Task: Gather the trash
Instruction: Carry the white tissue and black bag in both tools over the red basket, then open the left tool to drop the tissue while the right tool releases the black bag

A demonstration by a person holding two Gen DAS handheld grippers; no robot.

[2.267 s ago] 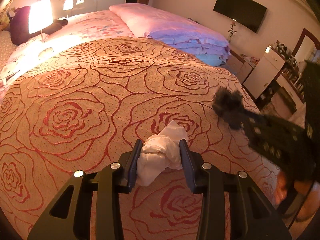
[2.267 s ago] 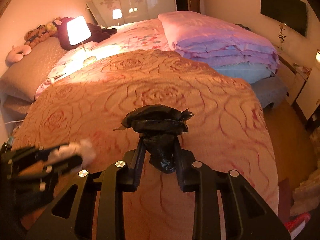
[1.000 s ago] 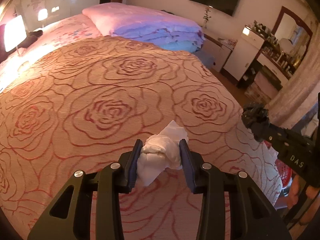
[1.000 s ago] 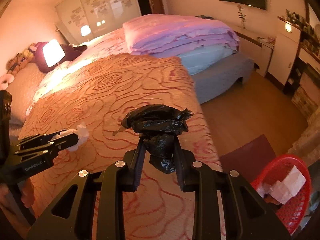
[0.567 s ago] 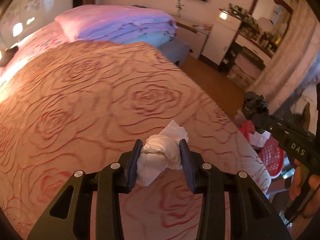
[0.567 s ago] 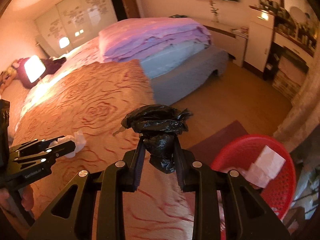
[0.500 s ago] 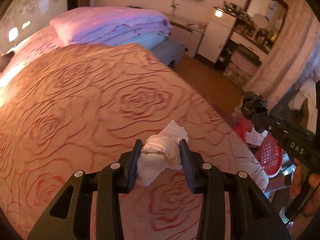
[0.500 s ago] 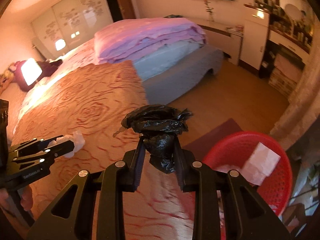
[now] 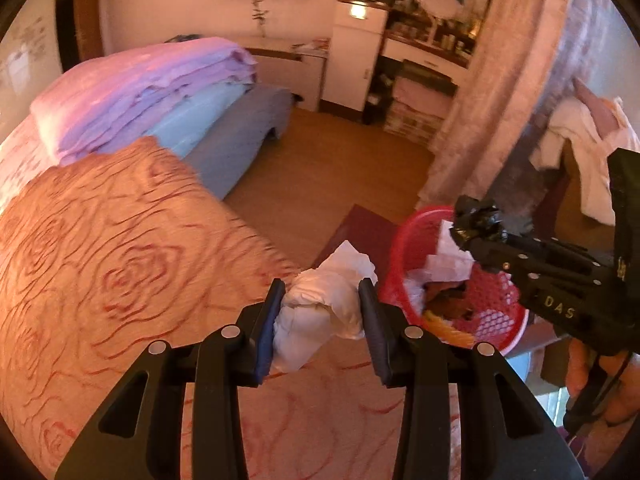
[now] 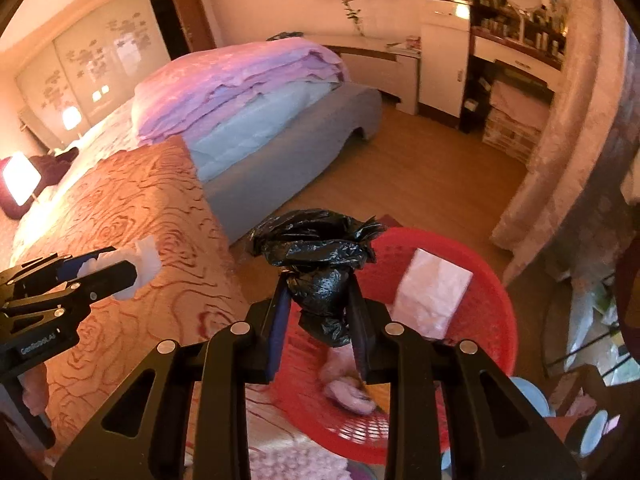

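Left wrist view: the left gripper (image 9: 320,304) is seen with its fingers (image 9: 269,322) clamped on a crumpled white tissue wad (image 9: 320,312), which is held above the corner of the bed (image 9: 120,272) nearest the basket, over the rose-patterned bedspread. The red mesh basket (image 9: 486,312) is located on the floor just beside that corner, on a dark red mat (image 9: 360,228); white paper scraps (image 9: 450,256) are observed inside it. The right gripper (image 9: 468,236) is visible at the right edge, held by a hand (image 9: 600,384), with a black bundle at its tip above the basket rim. Right wrist view: the right gripper (image 10: 318,300) is recorded with its fingers (image 10: 280,312) pressed together on a crumpled black plastic bag (image 10: 316,256), which is suspended over the near-left part of the red basket (image 10: 492,308). A white paper piece (image 10: 432,292) and a pinkish item are noted within the basket; the latter is blurred. The left gripper (image 10: 132,268) with its tissue (image 10: 144,258) is seen at the left, over the bed (image 10: 140,208). Folded lilac and blue bedding (image 10: 248,92) is stacked at the far end of the bed.
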